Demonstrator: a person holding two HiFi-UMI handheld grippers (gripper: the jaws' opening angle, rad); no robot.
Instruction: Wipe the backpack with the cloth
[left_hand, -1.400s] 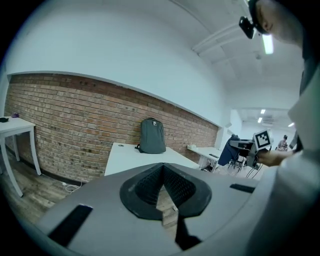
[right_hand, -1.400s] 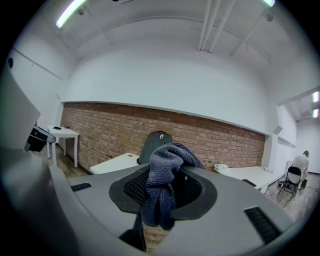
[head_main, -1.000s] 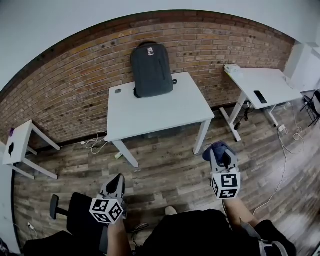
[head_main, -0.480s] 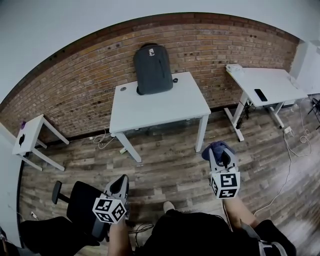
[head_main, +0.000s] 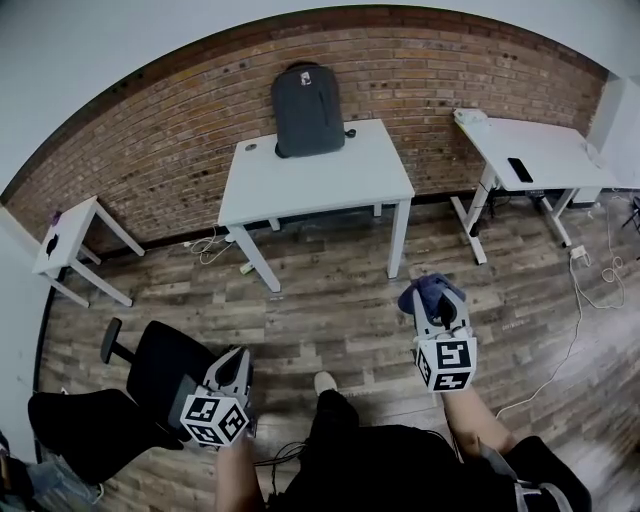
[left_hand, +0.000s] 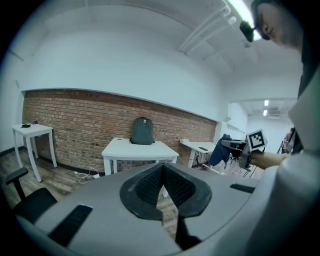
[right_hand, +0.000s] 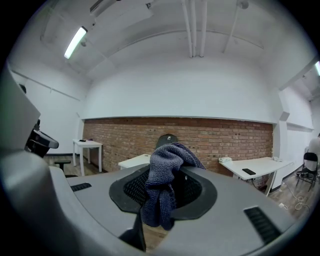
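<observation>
1. Well, my right tongs (head_main: 438, 312) are clamped on the blue cloth (right_hand: 165, 165), which bunches above them and droops below.
2. My left tongs (left_hand: 162, 181) are pressed together with nothing between them.
3. The backpack (head_main: 307, 97) stands upright at the back of the white counter (head_main: 320, 185), against the brick wall (head_main: 150, 150) and well apart from both tongs.
4. I judge this to be the approach; wiping has not begun.
5. Next I need to cross the floor and lay the cloth against the backpack's front.
</observation>
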